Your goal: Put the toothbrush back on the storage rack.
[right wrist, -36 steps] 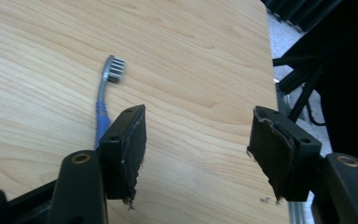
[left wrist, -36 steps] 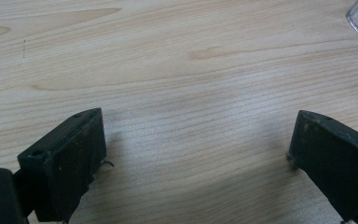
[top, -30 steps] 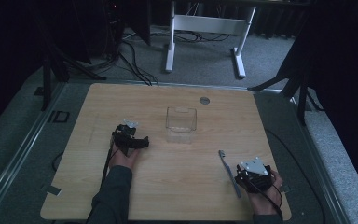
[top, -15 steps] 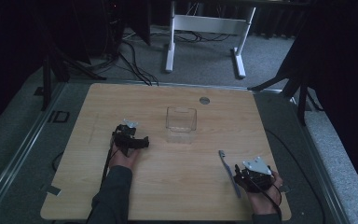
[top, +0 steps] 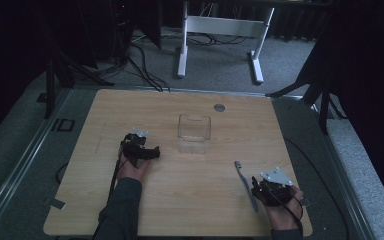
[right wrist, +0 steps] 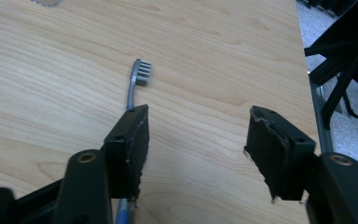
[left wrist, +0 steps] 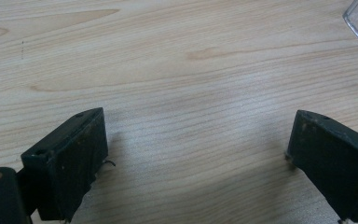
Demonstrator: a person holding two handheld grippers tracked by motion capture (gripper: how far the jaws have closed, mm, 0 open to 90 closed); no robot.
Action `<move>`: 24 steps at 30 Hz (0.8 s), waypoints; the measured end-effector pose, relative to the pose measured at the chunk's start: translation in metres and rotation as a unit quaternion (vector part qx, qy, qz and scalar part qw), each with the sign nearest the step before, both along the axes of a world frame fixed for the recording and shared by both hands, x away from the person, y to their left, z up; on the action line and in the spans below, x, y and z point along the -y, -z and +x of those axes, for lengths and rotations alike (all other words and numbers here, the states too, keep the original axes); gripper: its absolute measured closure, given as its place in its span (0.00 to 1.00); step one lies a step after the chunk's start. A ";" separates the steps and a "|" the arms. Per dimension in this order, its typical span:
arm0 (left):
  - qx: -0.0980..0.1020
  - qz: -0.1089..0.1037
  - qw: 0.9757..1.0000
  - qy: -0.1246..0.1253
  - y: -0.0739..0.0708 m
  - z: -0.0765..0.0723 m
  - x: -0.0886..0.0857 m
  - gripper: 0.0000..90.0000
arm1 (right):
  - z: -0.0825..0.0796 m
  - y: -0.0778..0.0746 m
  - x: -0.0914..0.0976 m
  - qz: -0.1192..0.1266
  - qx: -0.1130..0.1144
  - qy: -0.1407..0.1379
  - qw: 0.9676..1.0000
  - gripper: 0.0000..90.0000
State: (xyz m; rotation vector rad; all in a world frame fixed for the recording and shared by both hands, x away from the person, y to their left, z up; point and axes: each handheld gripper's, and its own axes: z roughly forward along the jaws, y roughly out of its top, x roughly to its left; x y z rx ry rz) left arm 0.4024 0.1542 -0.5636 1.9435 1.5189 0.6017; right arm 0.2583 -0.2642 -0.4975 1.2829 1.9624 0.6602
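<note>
The slim grey-blue plastic toothbrush [top: 245,184] lies flat on the light wooden table [top: 190,210], at about five o'clock from the clear plastic box [top: 194,133] and just beside the right gripper [right wrist: 193,140]. It is judged light, stiff and rather slippery, so the mid-handle is probably best pinched across its narrow width. The right gripper's jaws stand apart and have just been closing, with nothing between them; the handle passes under the left jaw, its lower end cut off there. The left gripper [left wrist: 196,149] is held wide open over bare wood. The brush's bristle side is hard to make out in the dim high view.
</note>
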 end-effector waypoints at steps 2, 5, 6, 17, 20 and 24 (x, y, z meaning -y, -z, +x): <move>0.000 0.000 1.000 0.000 0.000 0.000 0.000 0.05 | -0.001 -0.002 0.000 0.000 -0.002 -0.001 1.000 0.48; 0.000 0.001 1.000 0.000 0.000 0.000 0.000 0.05 | -0.001 -0.007 -0.003 -0.002 -0.004 -0.003 1.000 0.50; 0.000 0.001 1.000 0.000 0.000 0.000 0.000 0.05 | -0.001 -0.008 -0.004 -0.005 -0.003 -0.005 1.000 0.50; -0.001 0.001 1.000 0.000 0.000 0.001 0.001 0.05 | 0.004 -0.014 -0.013 -0.002 -0.029 -0.009 1.000 0.56; 0.000 0.001 1.000 -0.001 0.000 0.001 0.002 0.05 | 0.006 -0.017 -0.015 0.006 -0.041 -0.018 0.999 0.59; 0.000 0.001 1.000 -0.001 0.000 0.001 0.002 0.05 | 0.011 -0.020 -0.019 0.007 -0.056 -0.022 0.998 0.62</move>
